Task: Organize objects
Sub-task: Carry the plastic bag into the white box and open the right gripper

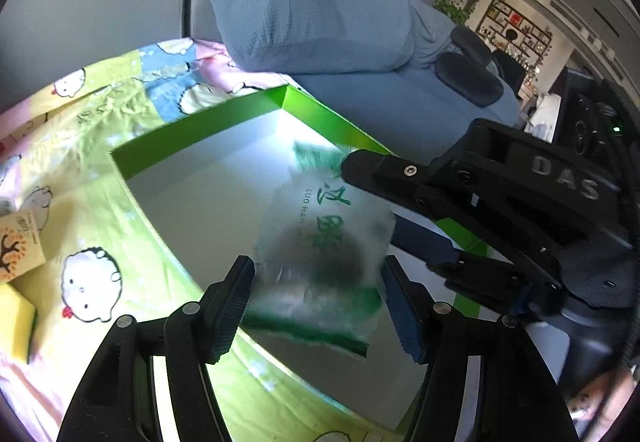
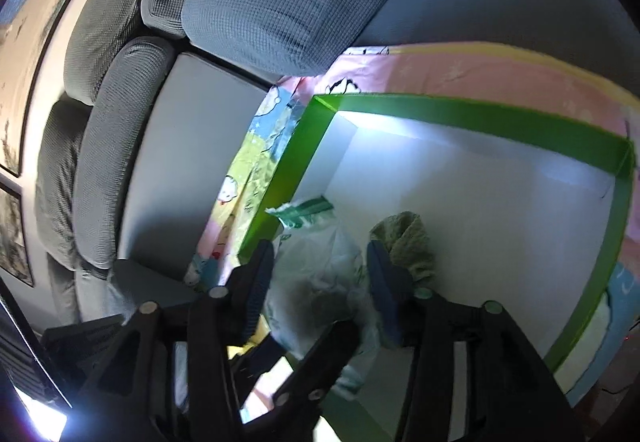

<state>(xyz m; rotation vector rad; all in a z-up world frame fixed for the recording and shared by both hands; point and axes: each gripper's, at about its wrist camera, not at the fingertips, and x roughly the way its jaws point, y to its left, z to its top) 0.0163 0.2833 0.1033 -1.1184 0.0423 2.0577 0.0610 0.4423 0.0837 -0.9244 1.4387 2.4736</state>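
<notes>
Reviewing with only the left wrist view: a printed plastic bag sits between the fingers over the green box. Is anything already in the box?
Observer: Yes. A crumpled olive cloth lies on the white floor of the green box, beside the plastic bag.
Operator: Where is it relative to the right gripper?
Observer: Just beyond the right gripper, partly hidden by one finger.

Your clear plastic packet (image 1: 324, 242) with green lettering and a dark lump inside sits between both tongs, over the green-rimmed white box (image 1: 200, 130).
</notes>
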